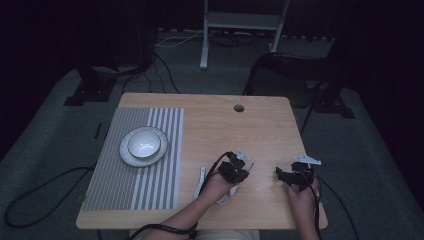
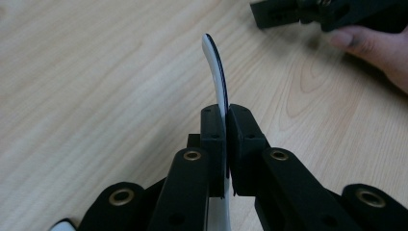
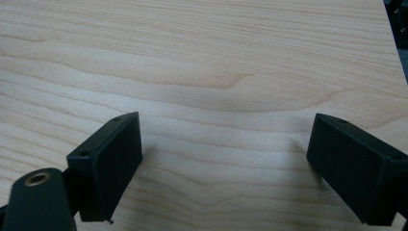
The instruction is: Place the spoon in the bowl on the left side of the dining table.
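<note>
Fingers (image 2: 214, 139) of my left gripper (image 2: 226, 120) are clamped tight on a thin white spoon (image 2: 217, 72) — I see it edge-on in the left gripper view, the curved handle with a dark line down one edge rising out past the pads and bending slightly to the left. Part of the same white piece shows below the pads, between the arms. Spoon sits over bare wooden table (image 2: 86, 86); I cannot tell from that view if its far end touches the wood.

In the high view my left gripper (image 1: 235, 171) is near the front edge of the table (image 1: 260, 125), about mid-width, hand behind it. White bits poke out around that hand: a slim white handle-like piece (image 1: 201, 181) just to its left on the wood, and a pale patch under the wrist — too dark and small to say how they join.

My right gripper (image 3: 226, 159) has its fingers (image 3: 108, 159) well apart, nothing between them, just wood grain below. In the high view it (image 1: 295, 176) rests near the front right part of the table, well apart from the left one. In the left gripper view it shows at the top right with a fingertip of my right hand (image 2: 370, 45).

Far left: a white bowl (image 1: 146, 143) stands on a plate (image 1: 131, 157) on a grey striped mat (image 1: 150, 195), well apart from both grippers
</note>
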The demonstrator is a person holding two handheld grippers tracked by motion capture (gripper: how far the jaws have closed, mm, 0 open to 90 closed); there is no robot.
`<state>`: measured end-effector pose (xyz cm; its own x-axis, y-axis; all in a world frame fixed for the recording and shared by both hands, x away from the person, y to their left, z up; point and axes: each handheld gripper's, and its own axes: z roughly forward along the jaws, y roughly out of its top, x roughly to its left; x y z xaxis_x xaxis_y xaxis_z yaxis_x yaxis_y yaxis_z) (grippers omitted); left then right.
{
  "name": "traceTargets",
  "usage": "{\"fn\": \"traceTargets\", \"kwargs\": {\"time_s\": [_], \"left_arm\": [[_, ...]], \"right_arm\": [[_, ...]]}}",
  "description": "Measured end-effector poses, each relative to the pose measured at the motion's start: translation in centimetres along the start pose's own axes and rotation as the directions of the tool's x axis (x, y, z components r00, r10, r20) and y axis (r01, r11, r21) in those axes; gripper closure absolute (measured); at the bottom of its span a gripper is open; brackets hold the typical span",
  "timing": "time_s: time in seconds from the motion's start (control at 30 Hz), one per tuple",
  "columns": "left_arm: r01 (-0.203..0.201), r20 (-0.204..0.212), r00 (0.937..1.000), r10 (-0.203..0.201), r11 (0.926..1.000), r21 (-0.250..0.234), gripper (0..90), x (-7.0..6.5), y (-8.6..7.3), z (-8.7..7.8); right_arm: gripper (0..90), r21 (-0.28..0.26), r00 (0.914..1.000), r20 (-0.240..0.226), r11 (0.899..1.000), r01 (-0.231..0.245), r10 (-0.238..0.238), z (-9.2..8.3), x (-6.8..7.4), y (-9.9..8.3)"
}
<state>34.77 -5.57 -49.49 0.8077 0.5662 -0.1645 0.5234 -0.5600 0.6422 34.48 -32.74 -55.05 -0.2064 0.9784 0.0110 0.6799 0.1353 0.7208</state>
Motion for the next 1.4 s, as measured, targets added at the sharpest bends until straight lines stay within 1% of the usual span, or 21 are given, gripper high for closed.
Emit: {"fn": "traceTargets", "kwargs": {"time_s": [0.07,0.1,0.13,0.23,0.27,0.4,0.43,0.47,0.5,0.53,0.67,0.93,0.97,1.1,1.13,1.2,1.33,1.37,1.4], "left_arm": [[-0.009,-0.012,0.9999,0.009,0.9999,-0.01,85.7,-0.1,0.1,-0.3],[-0.004,0.001,1.0,0.004,0.9997,-0.024,85.7,0.0,0.2,-0.8],[-0.004,0.001,1.0,0.004,0.9997,-0.024,85.8,0.0,0.2,-0.8],[-0.001,0.006,1.0,0.002,0.9987,-0.051,85.8,-0.1,0.4,-1.7],[-0.009,0.001,1.0,0.009,0.9985,-0.054,85.8,-0.1,0.5,-1.9],[-0.006,0.006,1.0,0.007,0.9972,-0.075,85.8,0.1,0.7,-2.8],[-0.009,0.012,0.9999,0.01,0.9955,-0.094,85.8,0.2,0.8,-3.3],[-0.009,0.012,0.9999,0.01,0.9955,-0.094,85.7,0.2,0.8,-3.3],[-0.013,0.015,0.9998,0.015,0.9942,-0.107,85.7,0.2,0.8,-3.7],[-0.01,0.014,0.9998,0.011,0.9931,-0.117,85.7,0.2,0.8,-4.0],[-0.012,0.022,0.9996,0.016,0.9891,-0.147,85.7,0.5,0.8,-4.9],[-0.003,0.007,1.0,0.005,0.9833,-0.182,85.7,1.5,0.6,-7.1],[-0.004,0.001,1.0,0.004,0.9813,-0.192,85.7,1.9,0.5,-7.6],[0.004,-0.003,1.0,-0.004,0.9786,-0.206,85.7,2.2,0.5,-8.1],[0.009,-0.017,0.9998,-0.013,0.9753,-0.221,85.7,2.7,0.4,-8.9],[0.012,-0.02,0.9997,-0.017,0.9742,-0.226,85.7,2.9,0.4,-9.1],[0.013,-0.047,0.9986,-0.024,0.972,-0.235,85.7,3.7,0.2,-10.2],[0.013,-0.047,0.9986,-0.024,0.972,-0.235,85.7,3.7,0.2,-10.2],[0.019,-0.054,0.998,-0.033,0.9697,-0.244,85.7,4.1,0.1,-10.6]], "right_arm": [[11.4,0.0,1.0,0.0,1.0,0.0,0.0,0.0,0.0,0.0],[11.5,0.0,1.0,0.0,1.0,0.0,0.0,0.0,0.0,0.0],[11.5,0.0,1.0,0.0,1.0,0.0,0.0,0.0,0.0,0.0],[11.4,0.0,1.0,0.0,1.0,0.0,0.0,0.0,0.0,0.0],[11.4,0.0,1.0,0.0,1.0,0.0,0.0,0.0,0.0,0.0],[11.4,0.0,1.0,0.0,1.0,0.0,0.0,0.0,0.0,0.0],[11.4,0.0,1.0,0.0,1.0,-0.001,0.001,0.0,0.0,0.0],[11.4,0.0,1.0,0.0,1.0,-0.001,0.001,0.0,0.0,0.0],[11.4,0.0,1.0,0.0,1.0,-0.001,0.001,0.0,0.0,0.0],[11.4,0.0,1.0,0.0,1.0,-0.001,0.001,0.0,0.0,0.0],[11.4,0.0,1.0,0.0,1.0,0.001,-0.001,0.0,0.0,0.0],[11.4,-0.001,1.0,0.0,1.0,-0.001,0.001,0.0,0.0,0.0],[11.4,-0.001,1.0,0.0,1.0,0.0,0.0,0.0,0.0,0.0],[11.4,-0.001,1.0,0.0,1.0,0.0,0.0,0.0,0.0,0.0],[11.4,0.001,1.0,0.0,1.0,-0.001,0.001,0.0,0.0,0.0],[11.4,0.001,1.0,0.0,1.0,-0.001,0.001,0.0,0.0,0.0],[11.4,0.0,1.0,0.0,1.0,-0.001,0.001,0.0,0.0,0.0],[11.4,0.0,1.0,0.0,1.0,-0.001,0.001,0.0,0.0,0.0],[11.4,0.001,1.0,0.0,1.0,-0.001,0.001,0.0,0.0,0.0]]}}
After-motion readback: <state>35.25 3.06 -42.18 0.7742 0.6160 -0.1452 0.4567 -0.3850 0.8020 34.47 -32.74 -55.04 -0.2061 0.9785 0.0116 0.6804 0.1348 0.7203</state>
